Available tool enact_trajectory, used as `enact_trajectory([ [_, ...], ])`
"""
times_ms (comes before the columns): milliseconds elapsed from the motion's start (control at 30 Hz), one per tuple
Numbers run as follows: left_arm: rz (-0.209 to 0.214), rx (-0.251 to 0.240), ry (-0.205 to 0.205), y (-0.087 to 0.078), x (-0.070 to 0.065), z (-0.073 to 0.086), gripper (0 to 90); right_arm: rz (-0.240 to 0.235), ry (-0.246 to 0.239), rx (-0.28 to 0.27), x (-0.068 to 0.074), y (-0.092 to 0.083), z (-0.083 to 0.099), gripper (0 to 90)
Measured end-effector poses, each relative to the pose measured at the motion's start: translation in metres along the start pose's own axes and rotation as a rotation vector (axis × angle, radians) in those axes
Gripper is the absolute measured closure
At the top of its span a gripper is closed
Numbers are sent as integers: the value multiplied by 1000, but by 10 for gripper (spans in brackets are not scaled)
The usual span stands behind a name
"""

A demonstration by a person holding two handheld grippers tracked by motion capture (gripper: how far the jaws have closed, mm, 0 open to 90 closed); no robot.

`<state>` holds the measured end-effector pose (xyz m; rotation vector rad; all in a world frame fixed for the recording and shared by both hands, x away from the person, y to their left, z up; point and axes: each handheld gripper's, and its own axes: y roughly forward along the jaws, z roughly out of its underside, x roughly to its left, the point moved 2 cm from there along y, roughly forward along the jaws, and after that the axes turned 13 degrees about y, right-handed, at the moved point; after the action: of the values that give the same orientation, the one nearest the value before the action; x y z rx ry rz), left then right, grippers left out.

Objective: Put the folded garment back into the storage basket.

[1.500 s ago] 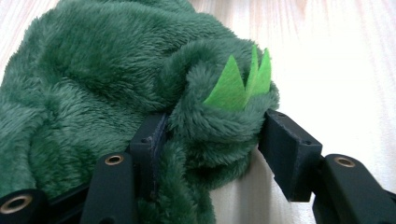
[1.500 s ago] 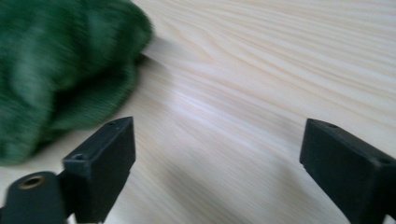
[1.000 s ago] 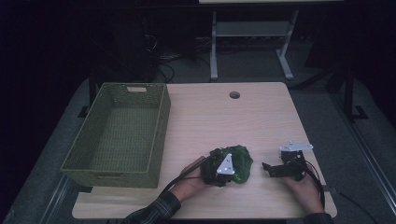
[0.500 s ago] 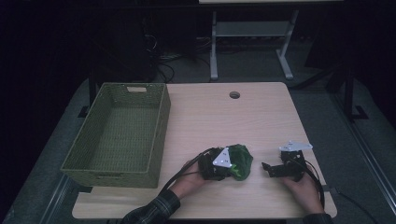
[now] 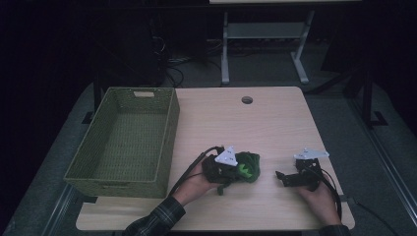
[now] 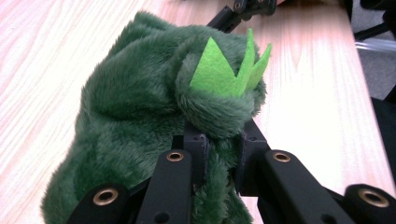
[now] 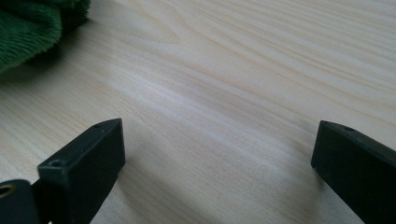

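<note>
Up close, left tongs (image 6: 223, 154) pinch plush toy (image 6: 140, 107).

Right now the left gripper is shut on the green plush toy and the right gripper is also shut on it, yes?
Not quite. The right gripper stands open over the bare table, apart from the toy, as the right gripper view shows. The left gripper is indeed shut on the green plush toy.

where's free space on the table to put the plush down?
Bare wood from the cable hole down to the green plush toy, between the wicker basket and the table's right edge. The basket's inside is free. Crowded along the near edge: left gripper clamping the plush, right gripper beside it.
</note>
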<state>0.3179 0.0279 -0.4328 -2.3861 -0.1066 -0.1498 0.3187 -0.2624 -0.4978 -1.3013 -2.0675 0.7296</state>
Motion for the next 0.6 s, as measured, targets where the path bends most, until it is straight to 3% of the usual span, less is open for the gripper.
enact_trajectory([
  [400,40,-26,-54,-26,11,-13,820,0,0,0,0,0,0,24],
  [600,28,-38,-63,-45,20,-22,831,0,1,0,0,0,0,24],
])
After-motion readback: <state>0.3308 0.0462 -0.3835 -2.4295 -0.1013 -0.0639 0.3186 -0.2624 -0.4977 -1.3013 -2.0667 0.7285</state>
